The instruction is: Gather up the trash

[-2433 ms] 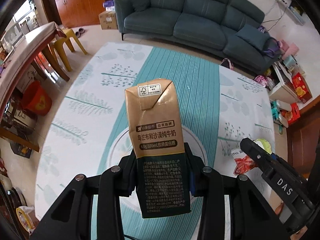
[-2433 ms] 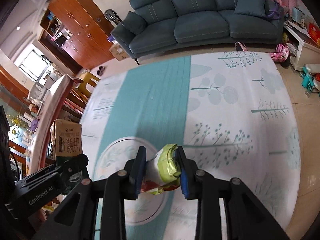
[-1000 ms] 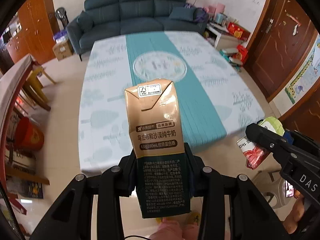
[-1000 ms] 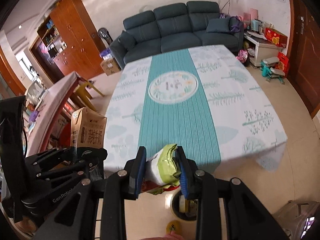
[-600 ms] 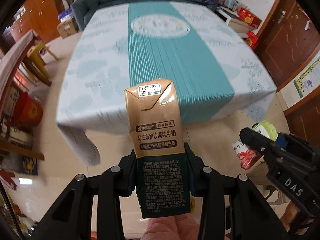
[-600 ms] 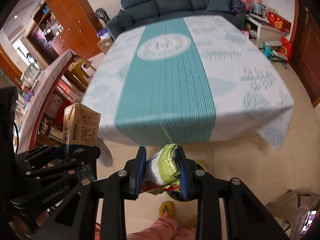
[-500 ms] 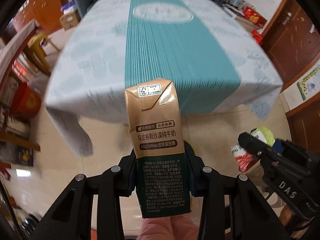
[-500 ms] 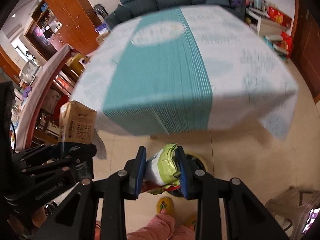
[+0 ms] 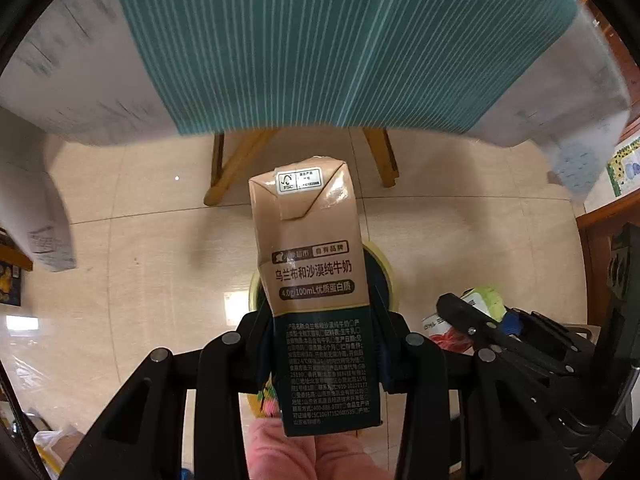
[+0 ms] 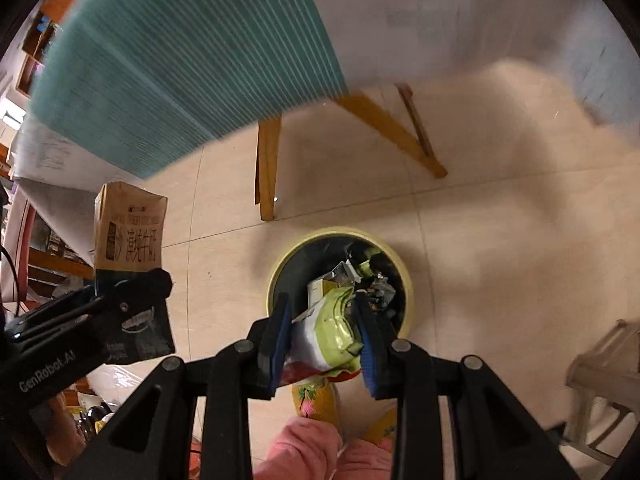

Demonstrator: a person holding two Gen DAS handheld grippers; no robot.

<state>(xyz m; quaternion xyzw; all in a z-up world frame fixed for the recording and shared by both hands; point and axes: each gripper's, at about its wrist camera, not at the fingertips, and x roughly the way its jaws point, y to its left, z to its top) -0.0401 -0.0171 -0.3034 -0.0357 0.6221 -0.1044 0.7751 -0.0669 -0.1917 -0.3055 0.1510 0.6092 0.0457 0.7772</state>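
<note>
My left gripper is shut on a tan and dark green milk carton, held upright above the floor; the carton also shows in the right wrist view. My right gripper is shut on a crumpled green, white and red snack wrapper, directly over a round yellow-rimmed trash bin that holds several pieces of trash. In the left wrist view the bin is mostly hidden behind the carton, and the right gripper with its wrapper is at the lower right.
A table with a teal-striped white cloth overhangs at the top, on wooden legs. Beige tile floor surrounds the bin. A grey plastic stool stands at the right. The person's pink trousers and yellow slippers are below.
Both grippers have tilted down from the tabletop toward the floor. The trash bin has come into full view under the right gripper. Both objects stay gripped.
</note>
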